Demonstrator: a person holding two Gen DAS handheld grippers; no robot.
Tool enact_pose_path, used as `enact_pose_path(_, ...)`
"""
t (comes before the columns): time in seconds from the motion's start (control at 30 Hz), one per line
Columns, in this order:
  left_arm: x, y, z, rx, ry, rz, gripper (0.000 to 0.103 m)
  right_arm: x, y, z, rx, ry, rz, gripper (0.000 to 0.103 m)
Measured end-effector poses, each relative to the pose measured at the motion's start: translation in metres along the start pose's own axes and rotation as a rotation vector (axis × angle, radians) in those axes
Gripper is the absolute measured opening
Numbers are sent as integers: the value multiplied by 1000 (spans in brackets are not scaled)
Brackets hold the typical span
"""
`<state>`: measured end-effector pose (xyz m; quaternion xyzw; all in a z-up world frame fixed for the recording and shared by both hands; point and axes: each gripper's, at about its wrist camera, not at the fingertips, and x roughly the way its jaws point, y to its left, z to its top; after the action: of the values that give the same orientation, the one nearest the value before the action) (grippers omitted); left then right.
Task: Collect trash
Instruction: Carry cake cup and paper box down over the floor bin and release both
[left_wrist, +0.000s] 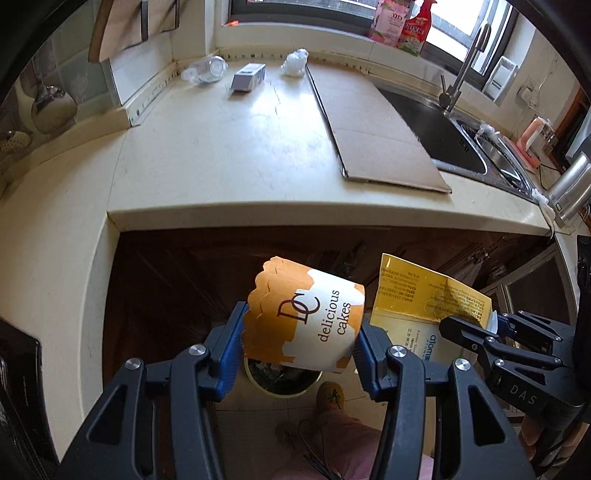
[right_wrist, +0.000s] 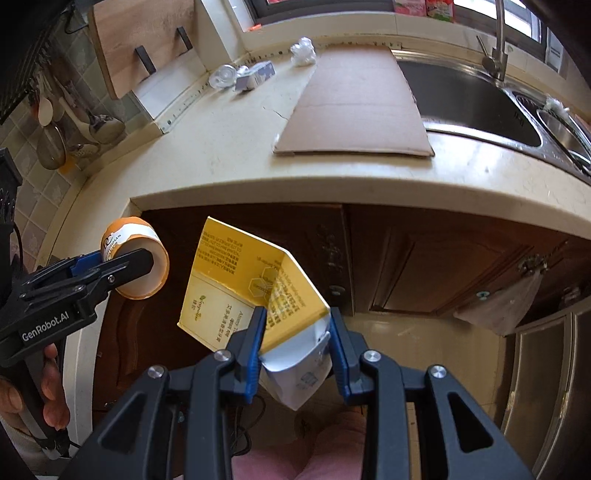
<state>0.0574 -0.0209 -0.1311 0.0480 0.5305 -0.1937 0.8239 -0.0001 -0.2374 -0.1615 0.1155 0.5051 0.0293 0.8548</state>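
Note:
My left gripper is shut on an orange and white paper cake cup marked "delicious cakes", held on its side. Right under it on the floor stands a round bin with dark contents. My right gripper is shut on a flattened yellow carton with a white torn end. From the right wrist view the left gripper with the cake cup sits at the left; from the left wrist view the right gripper and yellow carton sit at the right. Both are below the counter's front edge.
On the cream counter lie a clear plastic bottle, a small box, a crumpled white wrapper and a flat cardboard sheet. A steel sink with a tap is at the right. Dark wooden cabinet doors stand below. A person's leg shows at the bottom.

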Motion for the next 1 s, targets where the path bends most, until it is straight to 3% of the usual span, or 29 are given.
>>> enact_pose_path(0.53, 157, -12, -67, -72, 233, 57, 51, 129, -50, -65, 75, 202, -127, 32)
enact_pose_path(1.0, 269, -1, -106, -106, 378, 83, 51, 217, -71, -100, 141, 329, -162, 32)
